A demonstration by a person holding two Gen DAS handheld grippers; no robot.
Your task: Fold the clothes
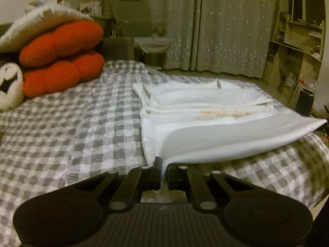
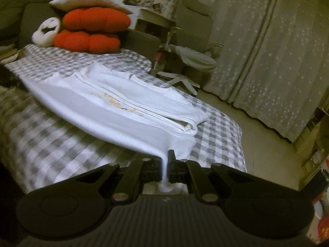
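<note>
The bed (image 1: 72,123) fills most of what I see, covered in a grey and white checked sheet, with pale starred curtains (image 1: 226,30) hanging behind it and cluttered wooden shelves (image 1: 298,47) off to one side. An office chair (image 2: 191,47) stands on the floor beyond the far end of the bed.

At the head of the bed two red cushions (image 1: 61,61) are stacked one on the other, a white pillow (image 1: 37,24) lies on top of them, and a white plush toy with black marks (image 1: 10,88) leans just beside the lower cushion.

The white shirt (image 1: 205,111) lies on the sheet, already folded in on itself lengthwise, so layered edges and a strip of orange print show on top. Its near hem is lifted off the bed and stretches taut between my two hands, curving up from the part that rests flat.

My left fingers (image 1: 163,168) are closed narrow on one corner of that hem, the cloth pinched between them and running away to the right. My right fingers (image 2: 164,164) are likewise closed narrow on the other corner, with a small tuft of white cloth poking out behind them towards the camera. The sheet under the lifted hem looks blurred in both views.
</note>
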